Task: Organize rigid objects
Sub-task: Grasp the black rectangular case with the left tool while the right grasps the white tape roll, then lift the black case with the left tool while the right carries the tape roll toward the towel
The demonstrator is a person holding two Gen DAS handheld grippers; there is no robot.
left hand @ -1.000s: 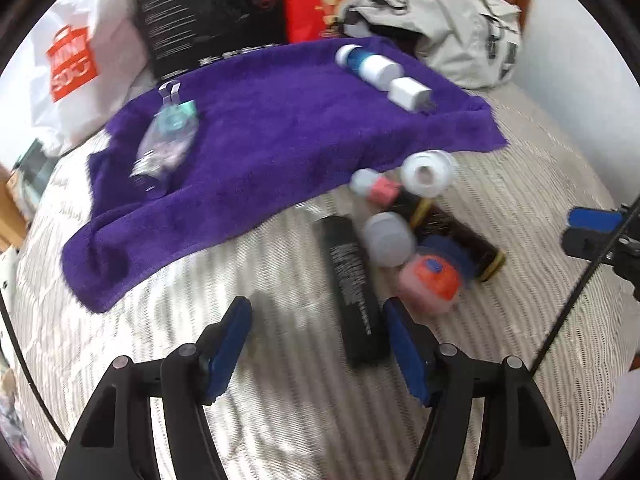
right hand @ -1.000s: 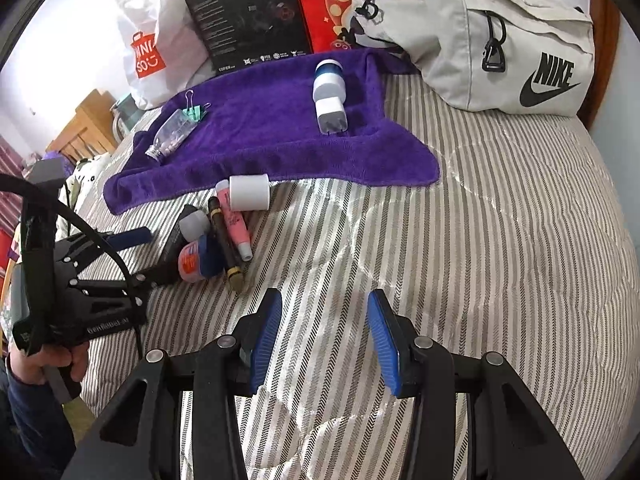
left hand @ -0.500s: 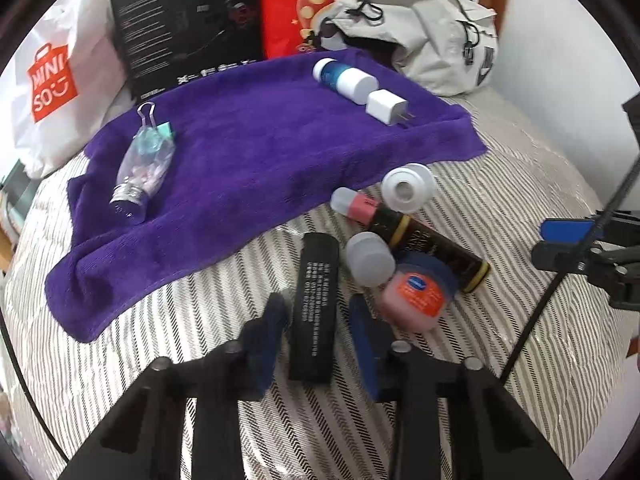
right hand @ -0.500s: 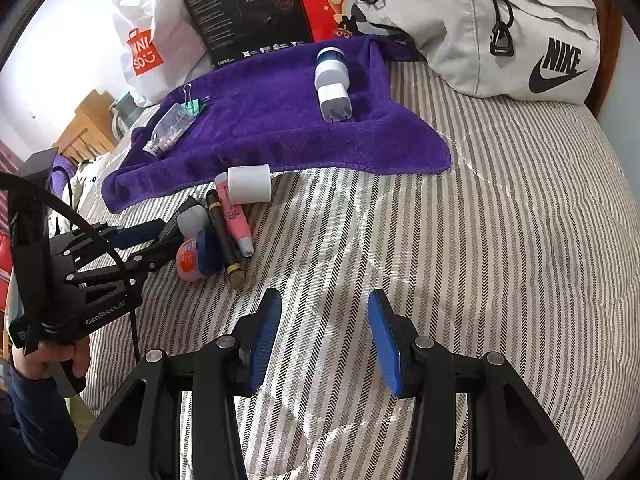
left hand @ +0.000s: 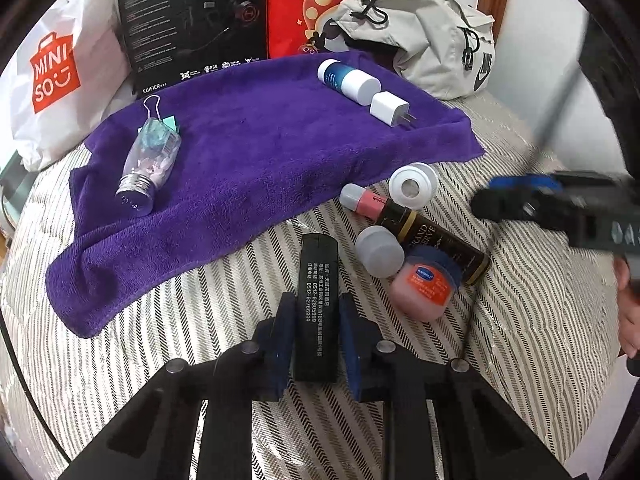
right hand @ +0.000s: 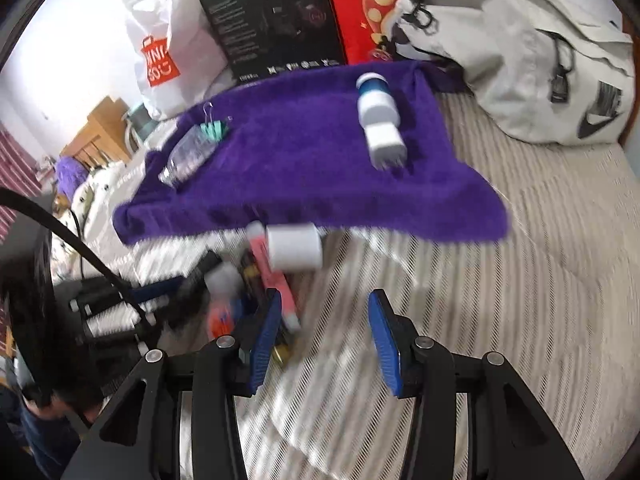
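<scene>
Striped grey-and-white bedding (left hand: 520,360) covers the bed, with a purple towel (left hand: 256,168) spread across its far half. Behind the towel stand a white shopping bag (left hand: 52,80), a black product box (left hand: 192,24) and a red bag (left hand: 340,4); a pale grey backpack (left hand: 432,48) lies at the far right.

On the towel rest a clear bottle with a metal cap (left hand: 150,168), a binder clip (left hand: 154,106) touching its far end, a blue-and-white bottle (left hand: 348,80) and, just beside it, a white charger plug (left hand: 388,110).

On the bare bedding near the towel's front edge lies a cluster: a white round container (left hand: 414,184), a pink tube (left hand: 366,200), a dark tube with gold lettering (left hand: 436,240), a grey-capped item (left hand: 380,252) and a small jar with an orange label (left hand: 426,284), all touching or nearly so.

The left gripper (left hand: 316,320) has its jaws closed against both sides of a black rectangular case (left hand: 318,292), which lies flat on the bedding just left of the cluster, its far end pointing toward the towel.

The right gripper (right hand: 324,328) hovers over the bedding with its jaws wide apart and nothing between them; its view is motion-blurred. The cluster sits just left of its left finger. A hand (left hand: 630,312) shows at the right edge of the left wrist view.
</scene>
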